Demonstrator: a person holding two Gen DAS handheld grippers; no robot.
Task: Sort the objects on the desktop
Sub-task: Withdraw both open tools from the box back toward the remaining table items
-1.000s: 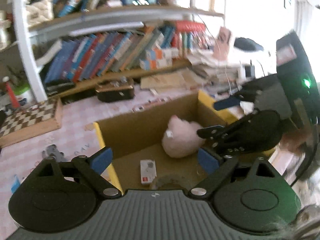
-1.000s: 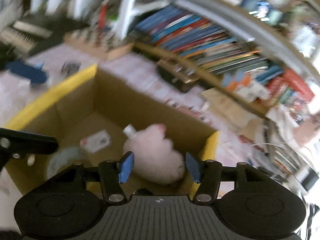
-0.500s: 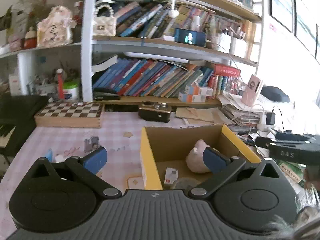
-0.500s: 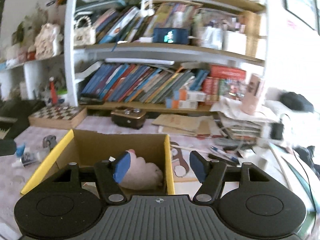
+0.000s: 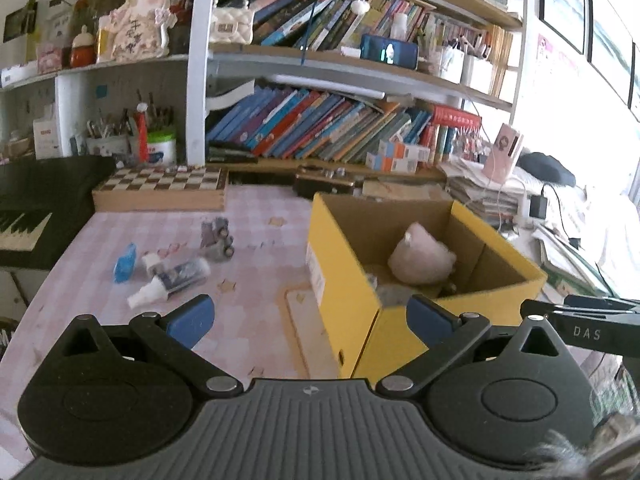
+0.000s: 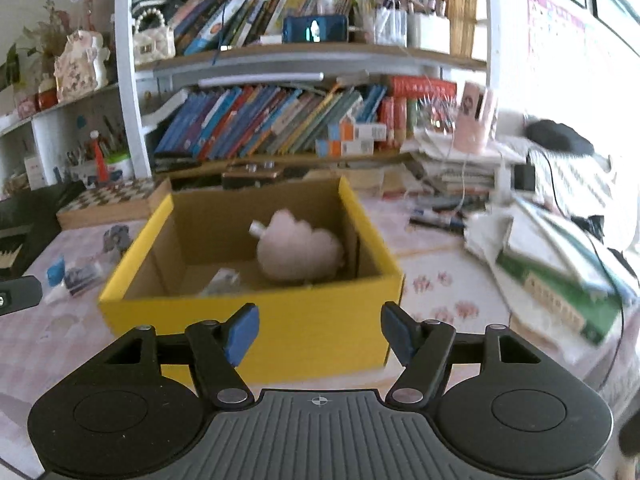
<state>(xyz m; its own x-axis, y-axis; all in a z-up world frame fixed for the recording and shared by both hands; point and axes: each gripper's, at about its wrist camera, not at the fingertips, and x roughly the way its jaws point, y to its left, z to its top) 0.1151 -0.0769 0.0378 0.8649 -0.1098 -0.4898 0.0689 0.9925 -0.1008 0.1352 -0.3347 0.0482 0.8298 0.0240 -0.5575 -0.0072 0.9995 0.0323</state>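
The left claw (image 5: pixel 308 318) is wide open and holds nothing. The right claw (image 6: pixel 318 334) is opening, with nothing between its blue pads. A yellow box (image 6: pixel 280 320) sits in the middle of the pink bench (image 5: pixel 248 320). A pink plush toy (image 6: pixel 298 254) lies inside it. A small bottle (image 5: pixel 176 278) and a blue packet (image 5: pixel 124 266) lie on the bench at middle left.

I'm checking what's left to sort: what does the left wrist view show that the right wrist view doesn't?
Only the left wrist view: the grey toy car and white spray bottle seen clearly on the tablecloth, plus the keyboard.

Only the right wrist view: the pens and the stacked books to the right of the box.

Both: the yellow box holding the pink plush, the chessboard, the bookshelf.
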